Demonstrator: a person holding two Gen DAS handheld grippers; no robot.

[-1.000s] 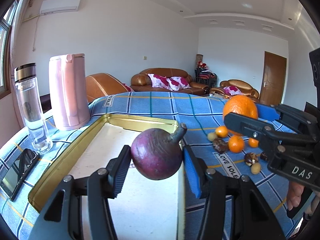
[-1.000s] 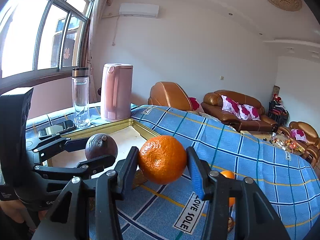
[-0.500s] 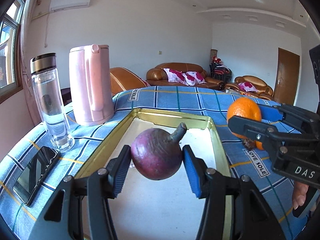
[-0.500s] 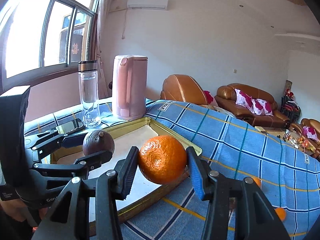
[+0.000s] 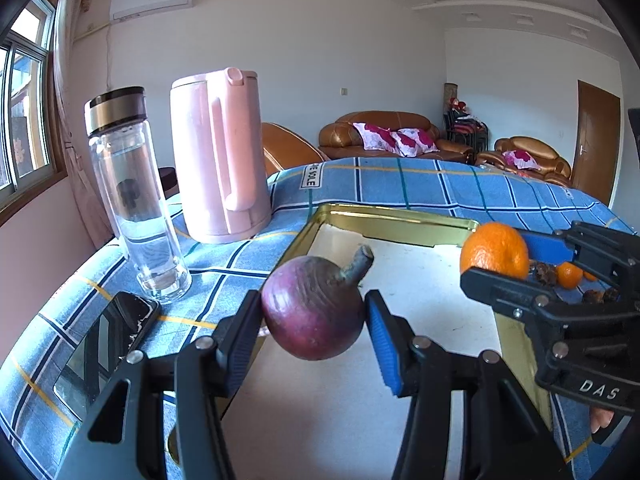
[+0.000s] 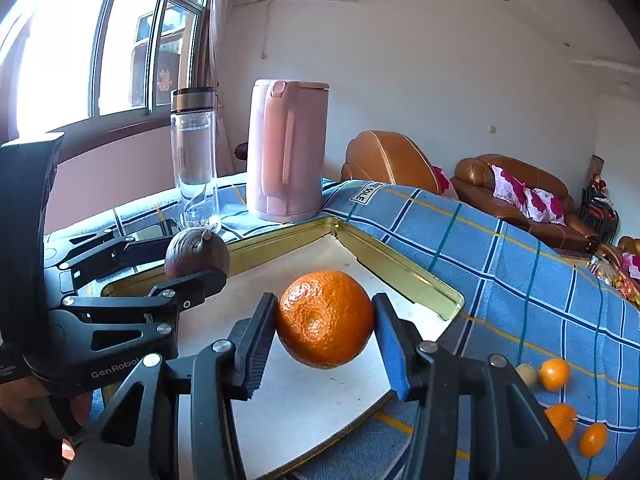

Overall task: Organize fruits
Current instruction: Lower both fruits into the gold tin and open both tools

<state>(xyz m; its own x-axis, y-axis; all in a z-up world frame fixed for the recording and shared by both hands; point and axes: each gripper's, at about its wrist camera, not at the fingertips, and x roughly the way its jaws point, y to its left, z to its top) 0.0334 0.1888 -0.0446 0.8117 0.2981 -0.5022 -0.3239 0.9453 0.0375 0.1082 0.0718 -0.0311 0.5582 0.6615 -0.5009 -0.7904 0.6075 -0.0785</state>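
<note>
two fruits held: one in each gripper, both above the gold-rimmed rectangular metal tray (image 5: 384, 220) with the pale floor.
left gripper (image 5: 314, 330): fingers clamped on a round dark-purple fruit with a stubby grey stem (image 5: 316, 308), gripped across its widest part, stem tilted up and to the right.
right gripper (image 6: 325, 330): fingers clamped on a round orange mandarin with pebbled peel (image 6: 325, 318), also across the middle; it hangs over the tray's near right part.
worktop: a surface under a blue checked cloth (image 6: 500, 248); more small orange fruits (image 6: 554, 374) and brownish ones lie loose on the cloth to the right of the tray.
beside the tray: a tall pink plastic kettle (image 5: 218, 156), a clear glass bottle with a metal cap (image 5: 130, 196), a black phone (image 5: 104, 344) lying flat.
handling, purple fruit: looks firm and smooth, likely to roll once freed; a low release seems wise.
handling, mandarin: light, soft-skinned, bruises under hard squeeze; the mid-body hold looks secure.
step, as judged: setting both down inside the tray, apart from each other.
</note>
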